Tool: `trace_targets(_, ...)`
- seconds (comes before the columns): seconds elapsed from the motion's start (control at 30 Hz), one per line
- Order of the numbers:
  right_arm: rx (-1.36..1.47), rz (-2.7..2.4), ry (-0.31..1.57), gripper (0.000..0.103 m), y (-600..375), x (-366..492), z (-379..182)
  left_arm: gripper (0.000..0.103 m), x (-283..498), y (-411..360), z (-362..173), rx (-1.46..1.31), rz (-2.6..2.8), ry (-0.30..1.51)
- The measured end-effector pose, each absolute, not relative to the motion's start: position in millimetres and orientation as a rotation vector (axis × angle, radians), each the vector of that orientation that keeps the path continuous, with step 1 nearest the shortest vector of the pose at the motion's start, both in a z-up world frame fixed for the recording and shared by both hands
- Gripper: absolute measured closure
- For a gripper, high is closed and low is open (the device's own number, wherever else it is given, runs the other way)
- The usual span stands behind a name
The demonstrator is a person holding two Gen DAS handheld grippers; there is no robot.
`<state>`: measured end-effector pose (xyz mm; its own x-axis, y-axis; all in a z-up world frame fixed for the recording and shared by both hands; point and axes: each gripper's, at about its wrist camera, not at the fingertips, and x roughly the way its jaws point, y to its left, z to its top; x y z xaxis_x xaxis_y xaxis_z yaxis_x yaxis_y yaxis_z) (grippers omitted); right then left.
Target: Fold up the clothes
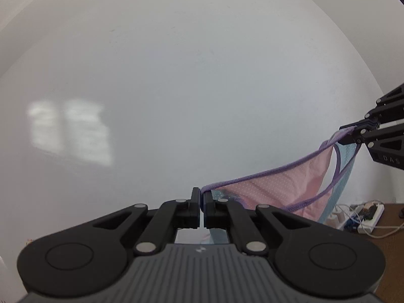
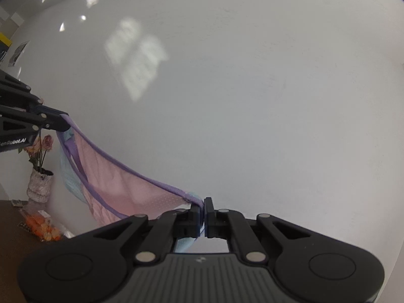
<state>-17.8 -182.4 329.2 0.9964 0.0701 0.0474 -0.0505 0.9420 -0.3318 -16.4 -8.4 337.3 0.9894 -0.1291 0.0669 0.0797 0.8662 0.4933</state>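
Observation:
A small pink and light-blue dotted garment with purple trim (image 1: 285,184) hangs in the air, stretched between both grippers. My left gripper (image 1: 202,193) is shut on one end of its purple edge. My right gripper (image 2: 204,203) is shut on the other end; it shows at the right edge of the left wrist view (image 1: 353,132). In the right wrist view the garment (image 2: 113,179) sags from my left gripper (image 2: 64,122) at the left down to my right fingers. Its lower part is hidden behind the gripper bodies.
A white wall fills both views. A brown table (image 2: 10,227) lies below, with a vase of dried flowers (image 2: 40,181) and an orange packet (image 2: 41,226). A white power strip with cables (image 1: 363,217) sits on the table at the right.

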Motion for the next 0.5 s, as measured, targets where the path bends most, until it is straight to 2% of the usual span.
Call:
trace_targets(0.1,-0.341,0.133,0.135,0.101,-179.1,-23.4,253.3,0.101,-16.1,5.3,243.9,0.537,-0.114,0.094)
trace_targets(0.27,-0.357,0.225,0.481,0.101,-171.8,-61.7,87.6,0.100,-40.6,16.0,85.3,0.435,-0.175,0.490)
trace_targets(0.33,-0.332,0.257,0.573,0.101,-174.0,-83.7,52.2,0.095,-56.3,18.3,45.3,0.390,-0.189,0.610)
trace_targets(0.37,-0.318,0.273,0.616,0.101,-175.3,-94.3,39.3,0.089,-66.4,21.4,40.3,0.369,-0.200,0.631)
trace_targets(0.4,-0.322,0.300,0.651,0.100,-175.6,-103.2,35.3,0.068,-76.6,25.2,38.1,0.349,-0.214,0.644)
trace_targets(0.43,-0.329,0.331,0.681,0.091,-175.0,-113.7,33.1,0.041,-91.9,30.3,41.7,0.334,-0.222,0.637)
trace_targets(0.47,-0.333,0.362,0.695,0.081,-177.7,-127.1,37.1,0.032,-109.1,36.0,47.3,0.321,-0.227,0.623)
trace_targets(0.5,-0.325,0.386,0.689,0.056,-185.1,-141.4,45.6,0.021,-114.2,42.6,56.0,0.287,-0.250,0.617)
